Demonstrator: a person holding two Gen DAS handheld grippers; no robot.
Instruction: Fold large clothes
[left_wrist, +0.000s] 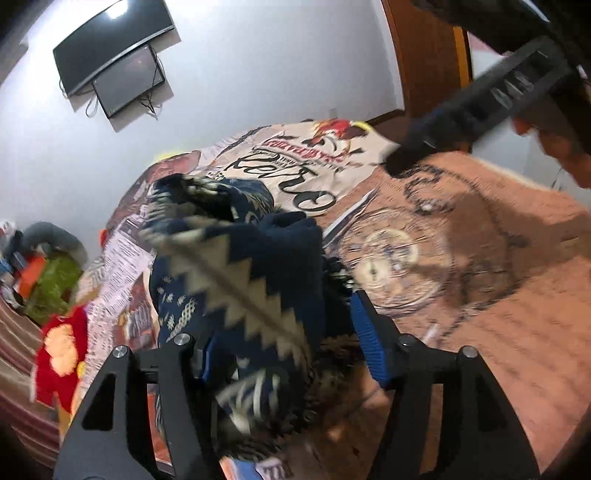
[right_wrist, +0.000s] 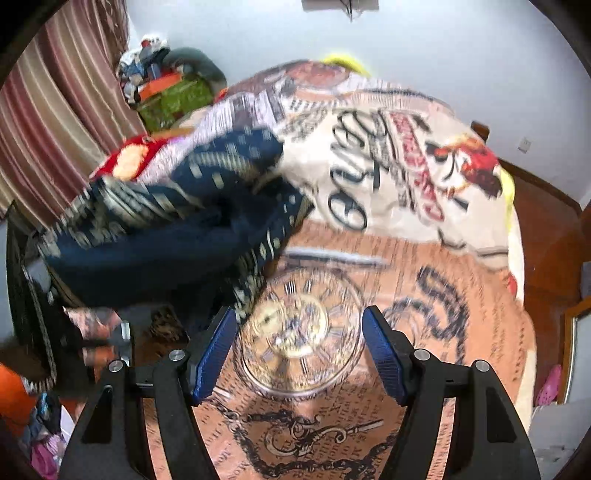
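Left gripper (left_wrist: 284, 354): jaws apart, navy patterned sweater (left_wrist: 236, 258) between them, grip unclear
Right gripper (right_wrist: 299, 354): open, empty
Bed (right_wrist: 424, 295): clock-print cover
Room: white wall, striped curtain (right_wrist: 55, 110)

A bedroom in a home: a bed (right_wrist: 424, 295) under a printed bedspread with a pocket-watch picture, two dark screens (left_wrist: 114, 62) mounted on a plain white wall (left_wrist: 258, 74), striped curtains (right_wrist: 62, 122) along one side, a heap of clothes and bags (right_wrist: 170, 85) in the corner, a wooden floor (right_wrist: 546, 229) with pink slippers (right_wrist: 548, 384)
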